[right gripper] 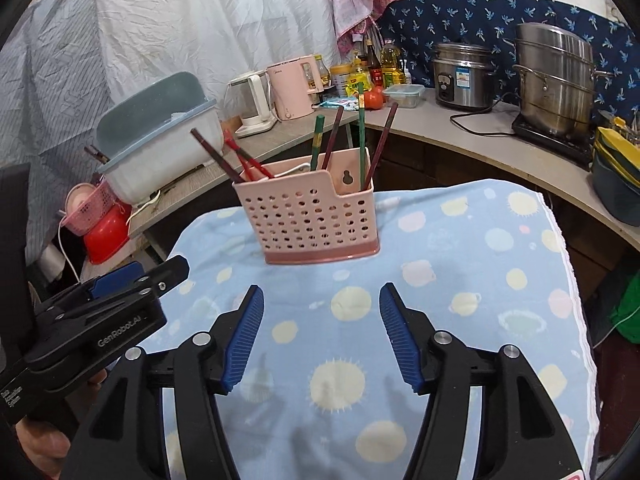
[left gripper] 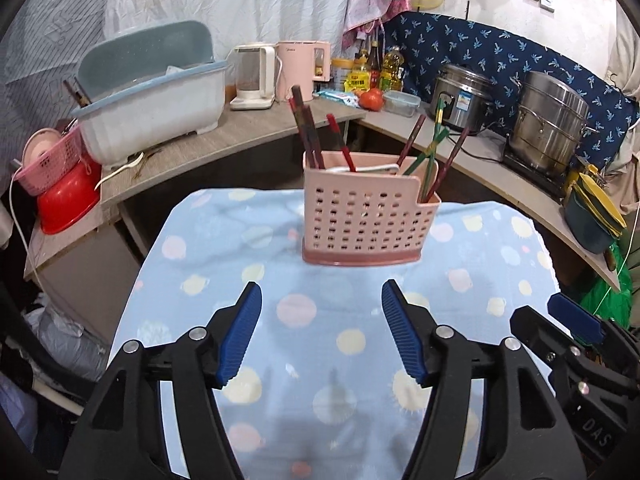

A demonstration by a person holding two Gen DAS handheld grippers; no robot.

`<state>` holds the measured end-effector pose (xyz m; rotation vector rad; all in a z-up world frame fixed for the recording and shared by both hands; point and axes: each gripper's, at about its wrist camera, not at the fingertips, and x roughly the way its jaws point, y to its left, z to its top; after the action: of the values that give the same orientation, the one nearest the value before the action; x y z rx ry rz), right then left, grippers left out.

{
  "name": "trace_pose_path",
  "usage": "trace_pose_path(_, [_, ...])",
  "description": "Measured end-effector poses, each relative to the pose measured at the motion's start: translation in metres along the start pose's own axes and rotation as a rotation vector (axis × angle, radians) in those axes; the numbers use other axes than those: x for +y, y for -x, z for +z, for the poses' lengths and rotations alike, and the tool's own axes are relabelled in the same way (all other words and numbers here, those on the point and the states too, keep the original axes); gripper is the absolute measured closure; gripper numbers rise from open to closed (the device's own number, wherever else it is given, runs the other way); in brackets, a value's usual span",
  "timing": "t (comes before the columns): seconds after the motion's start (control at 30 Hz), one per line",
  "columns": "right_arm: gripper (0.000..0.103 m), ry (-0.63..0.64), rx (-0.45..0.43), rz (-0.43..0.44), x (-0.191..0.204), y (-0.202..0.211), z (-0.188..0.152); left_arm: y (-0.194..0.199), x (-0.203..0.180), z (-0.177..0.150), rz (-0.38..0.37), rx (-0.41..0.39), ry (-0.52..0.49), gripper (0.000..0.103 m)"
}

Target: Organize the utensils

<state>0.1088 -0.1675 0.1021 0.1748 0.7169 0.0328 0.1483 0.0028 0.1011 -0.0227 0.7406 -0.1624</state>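
both grippers tilt downward over the near part of the tabletop (left gripper: 224, 248), side by side. the left gripper (left gripper: 322, 336) and the right gripper (right gripper: 322, 336) are released, jaws spread with nothing between them. the pink utensil holder (left gripper: 366, 220), chopsticks (left gripper: 308, 136) standing inside, sits near the far edge.
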Motion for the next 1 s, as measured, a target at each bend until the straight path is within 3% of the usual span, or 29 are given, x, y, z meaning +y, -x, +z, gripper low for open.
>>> trace_pose_path(0.4, [0.029, -0.025, 0.015, -0.035, 0.004, 0.034, -0.025, 0.031, 0.003, -0.026, 0.051, 0.021, 0.007, 0.017])
trace_pose_path(1.0, [0.019, 0.022, 0.006, -0.091, 0.013, 0.049, -0.027, 0.042, -0.005, -0.028, 0.086, 0.023, -0.019, 0.012])
